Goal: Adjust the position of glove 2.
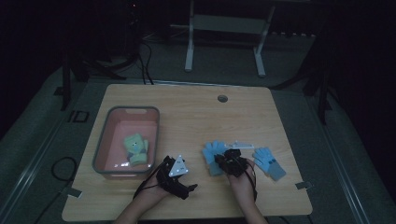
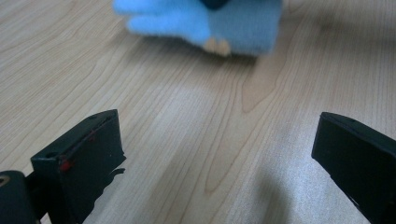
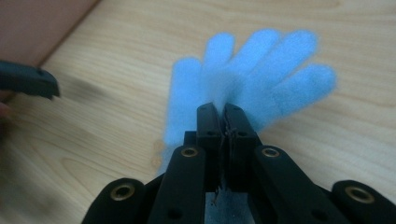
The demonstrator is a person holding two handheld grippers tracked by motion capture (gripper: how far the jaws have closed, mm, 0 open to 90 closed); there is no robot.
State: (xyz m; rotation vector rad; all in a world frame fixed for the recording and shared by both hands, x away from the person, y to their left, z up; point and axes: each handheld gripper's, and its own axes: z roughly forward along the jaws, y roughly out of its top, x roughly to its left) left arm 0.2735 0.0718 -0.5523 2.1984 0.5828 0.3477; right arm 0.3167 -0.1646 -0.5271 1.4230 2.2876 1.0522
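Blue fleece glove (image 3: 247, 79) lying flat on the wooden table (image 1: 196, 116), fingers spread and pointing away from the person, its cuff toward the table's near edge. The right gripper (image 1: 229, 161) sits directly over this glove; in the right gripper view its jaws are pressed together, with the palm of the glove just beyond their tips, and whether a pinch of fleece is caught between them cannot be told. A second blue glove (image 1: 270, 163) lies just beside it to the right, apart from the gripper. The left gripper (image 1: 175, 175) rests nearer the table's front edge, jaws spread wide over bare wood, the glove's cuff ahead of it. A pink bin (image 1: 100, 149) at the left holds a green glove (image 1: 135, 149). Judged from this layout, the right hand is the nearer one, and any lift would run along the glove's cuff-to-fingertip axis.
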